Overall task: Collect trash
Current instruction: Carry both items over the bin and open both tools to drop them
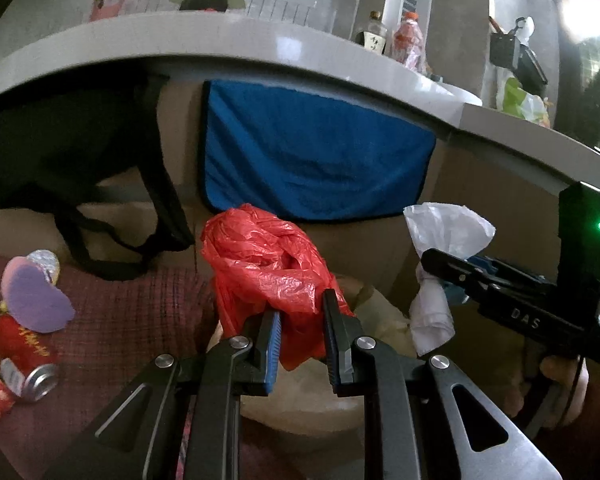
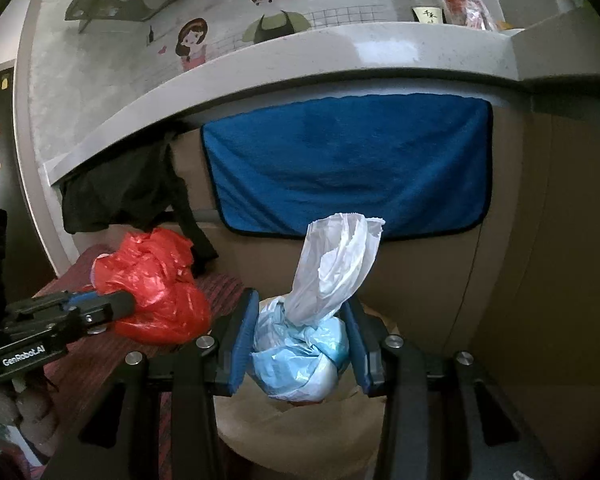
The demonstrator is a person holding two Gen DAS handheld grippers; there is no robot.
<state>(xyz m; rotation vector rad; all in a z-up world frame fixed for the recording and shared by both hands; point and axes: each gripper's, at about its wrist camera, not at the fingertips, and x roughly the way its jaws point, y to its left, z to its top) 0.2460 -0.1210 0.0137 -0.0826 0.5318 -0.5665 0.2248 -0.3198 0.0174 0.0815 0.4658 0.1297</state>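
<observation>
Trash was held in both hand-held grippers: a crumpled red plastic bag (image 1: 268,264) was clamped between the pads of the left hand-held gripper (image 1: 300,344), and a knotted white and pale-blue bag (image 2: 300,348) was pinched by the right hand-held gripper (image 2: 300,344), its loose white neck standing up above the jaws. Both bundles were carried in the air over a beige, rounded opening (image 2: 300,432) just below the fingers, judged to be the bin or sack meant for them, though this could not be told for certain. The release would best be made only once each bag was squarely over that opening, one side at a time, so that the thin film was not snagged on the pads. Both grippers were pointed forward and somewhat downward, side by side and close together. Further off, a red can (image 1: 24,356) was seen lying on a dark red cloth; beyond, a blue towel (image 1: 316,148) was hung below the table (image 1: 220,36).
</observation>
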